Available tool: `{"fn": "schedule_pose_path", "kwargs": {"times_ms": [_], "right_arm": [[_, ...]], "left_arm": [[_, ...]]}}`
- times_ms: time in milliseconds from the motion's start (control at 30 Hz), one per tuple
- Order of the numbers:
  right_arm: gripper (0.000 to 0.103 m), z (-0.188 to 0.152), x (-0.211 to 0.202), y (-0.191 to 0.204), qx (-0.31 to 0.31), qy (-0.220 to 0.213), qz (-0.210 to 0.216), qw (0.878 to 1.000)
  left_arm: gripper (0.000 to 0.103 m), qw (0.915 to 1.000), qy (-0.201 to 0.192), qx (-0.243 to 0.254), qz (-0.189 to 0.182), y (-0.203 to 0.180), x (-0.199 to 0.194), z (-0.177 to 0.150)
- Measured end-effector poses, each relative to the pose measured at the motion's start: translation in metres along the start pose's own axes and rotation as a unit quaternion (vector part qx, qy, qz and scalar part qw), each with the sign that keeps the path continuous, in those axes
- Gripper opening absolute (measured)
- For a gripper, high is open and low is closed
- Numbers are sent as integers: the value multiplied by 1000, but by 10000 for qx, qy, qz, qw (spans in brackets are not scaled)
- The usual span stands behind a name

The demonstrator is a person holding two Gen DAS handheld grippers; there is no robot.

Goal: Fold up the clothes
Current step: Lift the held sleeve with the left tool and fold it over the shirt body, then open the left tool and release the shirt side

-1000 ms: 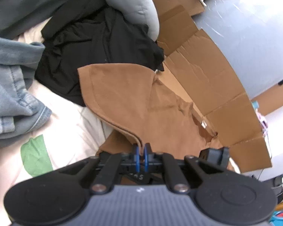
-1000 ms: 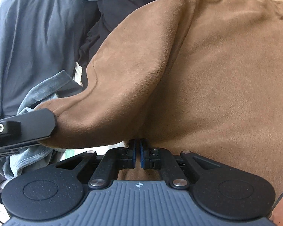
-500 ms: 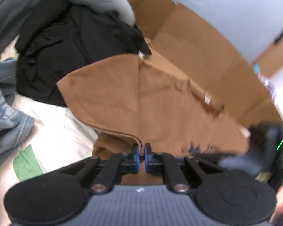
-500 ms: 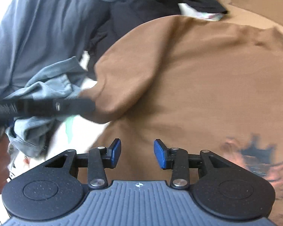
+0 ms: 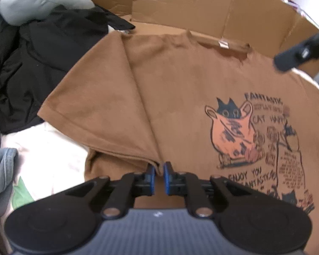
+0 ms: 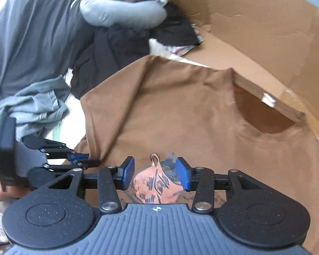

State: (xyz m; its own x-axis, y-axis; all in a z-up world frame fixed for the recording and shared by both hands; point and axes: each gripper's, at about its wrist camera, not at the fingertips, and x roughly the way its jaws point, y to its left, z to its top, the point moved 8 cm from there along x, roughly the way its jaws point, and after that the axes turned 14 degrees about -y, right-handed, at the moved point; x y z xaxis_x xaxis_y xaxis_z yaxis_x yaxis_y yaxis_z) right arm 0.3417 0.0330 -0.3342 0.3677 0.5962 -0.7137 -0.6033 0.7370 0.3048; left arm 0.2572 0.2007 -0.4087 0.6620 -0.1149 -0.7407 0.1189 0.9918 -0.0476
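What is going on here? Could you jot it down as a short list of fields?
scene: clothes on a light bed sheet, cardboard behind
main garment: brown T-shirt spread flat, cat print facing up
left gripper: jaws just opening, a narrow gap, a fold of the shirt at the underarm between them
right gripper: jaws just opened wide, empty, above the print
nearby: black garment, grey neck pillow, blue-grey clothes
fold: not begun
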Motion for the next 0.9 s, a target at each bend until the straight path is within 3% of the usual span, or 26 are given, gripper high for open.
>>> {"fn": "schedule_pose_path", "kwargs": {"times_ms": [167, 267, 600, 900], "right_arm": [[51, -6, -21, 0, 291, -76, -13, 9995], [51, -9, -30, 1, 315, -23, -77, 9995], [52, 7, -70, 4, 706, -489, -138, 9962], [52, 3, -79, -1, 822, -690, -123, 9942]], "left_arm": [[22, 9999, 99, 17, 73, 2, -15, 1], [23, 9999, 49, -17, 133, 9, -28, 8], [32, 9959, -242, -485, 722, 57, -52, 57], [28, 9901, -305, -780, 1129, 102, -30, 78]]}}
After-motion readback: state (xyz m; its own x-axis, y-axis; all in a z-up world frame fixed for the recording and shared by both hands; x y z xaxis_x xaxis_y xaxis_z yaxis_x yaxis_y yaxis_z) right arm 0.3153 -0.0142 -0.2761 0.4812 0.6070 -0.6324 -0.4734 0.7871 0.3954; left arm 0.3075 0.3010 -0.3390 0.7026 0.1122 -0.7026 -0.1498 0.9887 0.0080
